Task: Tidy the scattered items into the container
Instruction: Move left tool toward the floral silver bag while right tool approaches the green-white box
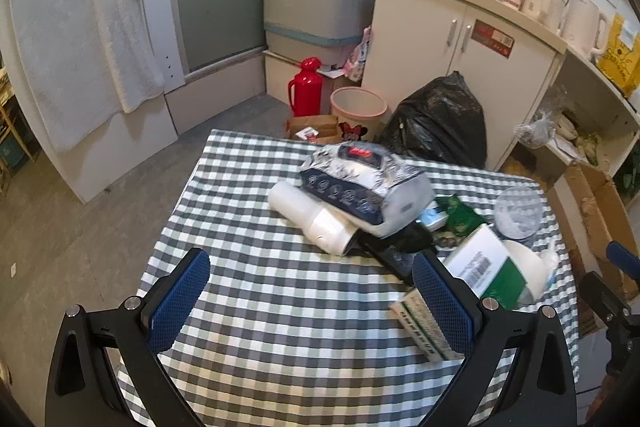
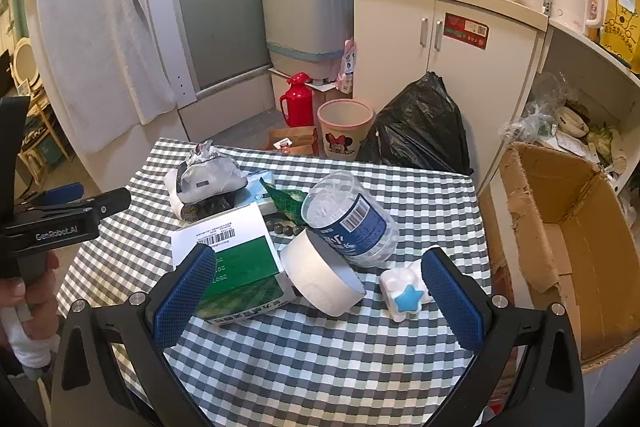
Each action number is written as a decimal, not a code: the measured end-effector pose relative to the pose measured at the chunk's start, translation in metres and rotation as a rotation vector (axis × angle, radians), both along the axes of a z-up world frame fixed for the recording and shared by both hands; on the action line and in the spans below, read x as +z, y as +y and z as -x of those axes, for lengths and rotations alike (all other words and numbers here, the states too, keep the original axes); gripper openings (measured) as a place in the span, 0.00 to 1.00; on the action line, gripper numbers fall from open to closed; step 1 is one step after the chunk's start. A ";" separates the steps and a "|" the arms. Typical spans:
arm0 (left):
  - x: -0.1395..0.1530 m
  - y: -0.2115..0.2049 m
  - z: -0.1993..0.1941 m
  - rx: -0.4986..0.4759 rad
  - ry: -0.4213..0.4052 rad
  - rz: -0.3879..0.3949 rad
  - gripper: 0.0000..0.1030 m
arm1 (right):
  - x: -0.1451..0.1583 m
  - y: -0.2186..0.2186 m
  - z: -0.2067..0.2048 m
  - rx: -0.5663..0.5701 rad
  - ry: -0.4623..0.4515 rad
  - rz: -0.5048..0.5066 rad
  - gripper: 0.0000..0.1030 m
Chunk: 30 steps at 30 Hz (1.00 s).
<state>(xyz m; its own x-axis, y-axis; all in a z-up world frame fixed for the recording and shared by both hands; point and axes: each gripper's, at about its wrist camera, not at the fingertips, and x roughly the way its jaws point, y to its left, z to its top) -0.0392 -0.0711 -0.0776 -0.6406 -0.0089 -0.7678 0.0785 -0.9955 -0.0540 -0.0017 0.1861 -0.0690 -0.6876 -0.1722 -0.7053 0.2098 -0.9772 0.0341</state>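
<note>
1. Nearest the lens in the right wrist view is the right hand-held gripper (image 2: pixel 320 291), its blue pads spread wide with nothing between them. It hangs over the near edge of the pile, with the roll of white tape (image 2: pixel 320 277) and the small white toy with a blue star (image 2: pixel 406 293) lying inside its span, so either looks like the next pick.
2. The left hand-held gripper (image 1: pixel 310 303) is likewise wide open and empty, over a bare stretch of the checked cloth, well short of the clutter. It reads as waiting its turn, not reaching.
3. The scattered items sit bunched toward the far right part of the bench (image 2: pixel 280 367): a green and white box (image 2: pixel 236 259) leaning on a flatter box, a clear water bottle (image 2: pixel 352 217) on its side touching the tape roll, a green wrapper (image 2: pixel 286 201), some dark beads (image 2: pixel 286 229), and a crumpled silver pack (image 1: pixel 362 183) lying over a white plastic roll (image 1: pixel 310 217).
4. The container appears to be the open cardboard box (image 2: pixel 560 227) standing on the floor just beside the bench's right edge, its flaps up. That placement favours the right hand for short carries.
5. Nothing from the pile can be seen inside the box, though its bottom is only partly visible, so the tidying seems at its start.
</note>
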 end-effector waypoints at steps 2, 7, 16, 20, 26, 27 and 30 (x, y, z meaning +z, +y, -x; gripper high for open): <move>-0.003 -0.004 0.003 0.007 -0.011 0.000 1.00 | -0.003 -0.002 0.002 0.002 -0.007 0.000 1.00; -0.013 -0.009 0.015 0.001 -0.021 -0.001 1.00 | -0.009 -0.007 0.005 0.026 -0.020 0.019 1.00; -0.018 0.012 0.058 -0.133 -0.010 -0.019 1.00 | -0.021 -0.028 0.007 0.126 -0.048 0.051 1.00; -0.028 0.024 0.078 -0.199 -0.031 -0.014 1.00 | -0.028 -0.039 0.008 0.169 -0.060 0.051 1.00; -0.041 0.039 0.097 -0.262 -0.045 -0.002 1.00 | -0.039 -0.050 0.011 0.225 -0.091 0.074 1.00; -0.042 0.041 0.099 -0.268 -0.046 -0.004 1.00 | -0.041 -0.051 0.012 0.234 -0.094 0.073 1.00; -0.048 0.047 0.108 -0.285 -0.052 0.003 1.00 | -0.048 -0.054 0.012 0.252 -0.109 0.073 1.00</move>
